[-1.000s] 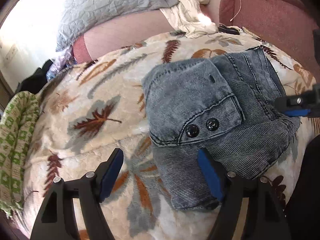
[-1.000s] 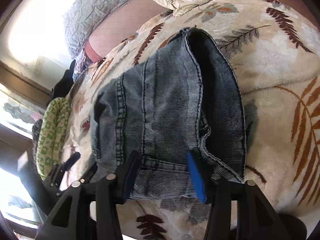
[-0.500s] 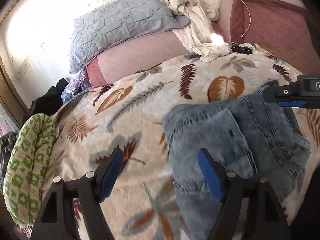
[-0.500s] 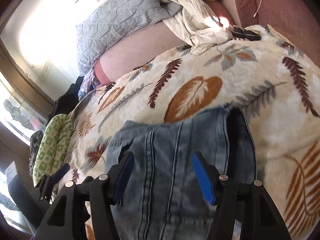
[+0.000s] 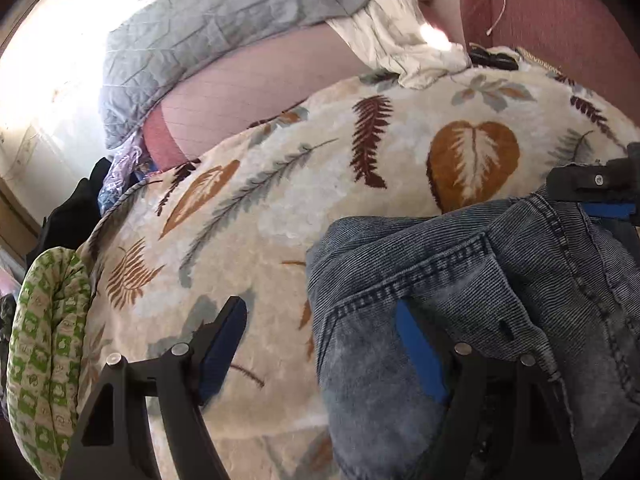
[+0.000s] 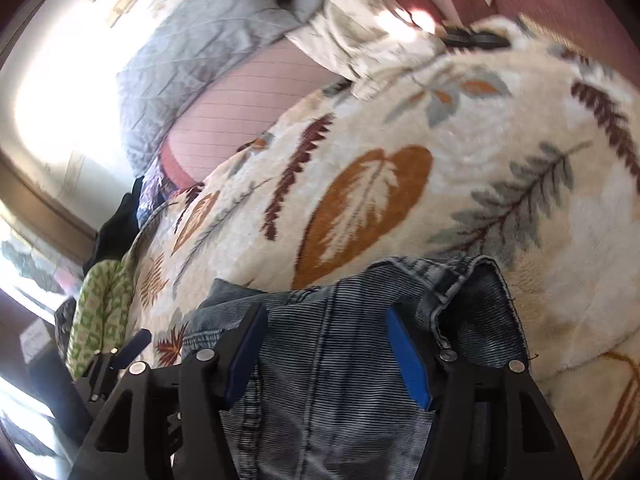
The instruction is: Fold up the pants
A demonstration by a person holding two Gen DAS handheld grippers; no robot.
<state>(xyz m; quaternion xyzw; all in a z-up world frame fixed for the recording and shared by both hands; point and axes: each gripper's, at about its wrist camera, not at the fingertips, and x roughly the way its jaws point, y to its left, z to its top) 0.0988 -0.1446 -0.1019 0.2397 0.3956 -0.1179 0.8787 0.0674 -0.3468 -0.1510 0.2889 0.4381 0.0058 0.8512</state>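
We're over the leaf-print blanket [image 5: 280,216] now, and the folded pants [image 5: 460,280] sit as a compact denim bundle on its near side, well short of the big orange leaf [image 5: 474,160]. Our left gripper [image 5: 320,344] stands wide apart and holds nothing: one pad hangs over bare blanket, the other over the bundle's left edge. Our right gripper [image 6: 326,350] has just been opening, and its jaws straddle the denim with cloth between them, but the pads aren't pressing on it. So the pants look set down and let go.

Here's where we could spoil it. The top layer lies loose, with a hem curling up at the bundle's right side, toward the fern print. If we draw a finger back low across the denim, the pad could catch that hem or a seam and drag the fold open. The plush blanket gives underfoot too, so a nudge could tip the stack askew.
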